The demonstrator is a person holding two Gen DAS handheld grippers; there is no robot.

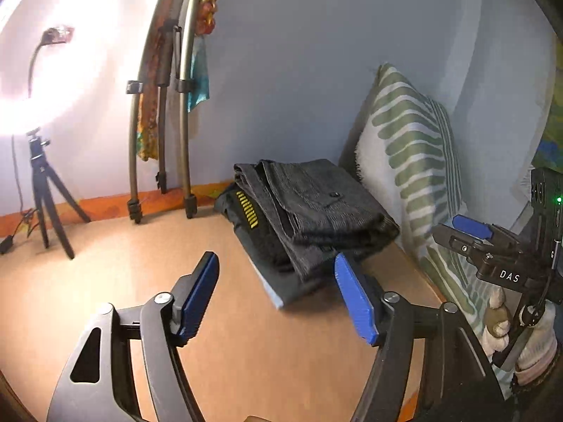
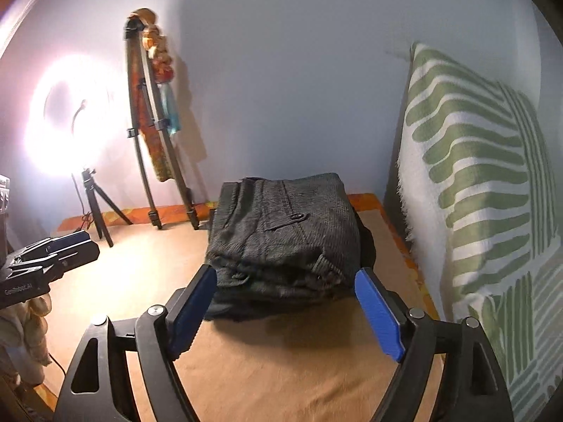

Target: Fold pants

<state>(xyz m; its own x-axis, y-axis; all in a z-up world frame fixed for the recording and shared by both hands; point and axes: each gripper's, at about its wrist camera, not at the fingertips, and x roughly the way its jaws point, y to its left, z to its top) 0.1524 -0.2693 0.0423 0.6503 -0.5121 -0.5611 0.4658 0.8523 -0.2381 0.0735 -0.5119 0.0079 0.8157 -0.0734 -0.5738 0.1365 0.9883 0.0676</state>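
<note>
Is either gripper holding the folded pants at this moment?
No. The left gripper and the right gripper are both open and empty, while the folded grey pants lie on the stack untouched.

Ring light [image 2: 67, 119] blows out the left; fisheye edges bend, folded pants [image 2: 285, 235] perhaps slightly soft

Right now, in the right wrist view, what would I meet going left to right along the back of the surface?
Left gripper → ring light on its small tripod → tall tripod leaning on the wall, with cloth hung on it → folded pants → pillow.
</note>
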